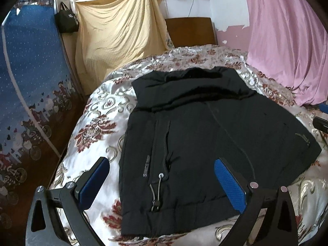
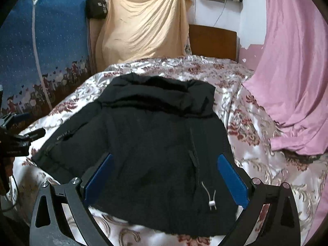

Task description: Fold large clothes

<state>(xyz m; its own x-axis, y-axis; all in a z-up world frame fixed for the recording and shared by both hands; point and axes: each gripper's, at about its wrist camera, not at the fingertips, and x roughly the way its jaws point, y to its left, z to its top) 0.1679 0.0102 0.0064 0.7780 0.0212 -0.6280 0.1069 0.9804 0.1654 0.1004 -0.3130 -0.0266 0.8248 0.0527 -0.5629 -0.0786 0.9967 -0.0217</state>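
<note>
Both grippers hang spread and empty, left gripper [image 1: 162, 181] and right gripper [image 2: 166, 177], above the hem of the black jacket [image 1: 205, 139] lying on the floral bedspread [image 1: 96, 112]; its sides look already folded inward, with the lengthwise fold seemingly left

A: Where is room lying open on the bed [image 1: 98, 106]?

B: Bare bedspread is showing on both sides of the black jacket [image 1: 205, 135], and more beyond its collar toward the wooden headboard [image 1: 190, 31].

A: What is crowding in?

B: A pink sheet [image 2: 291, 86] is spilling onto the bed's right edge. A blue patterned panel [image 1: 34, 82] is standing close along the left, and a yellow cloth [image 1: 121, 28] is hanging behind that corner.
</note>
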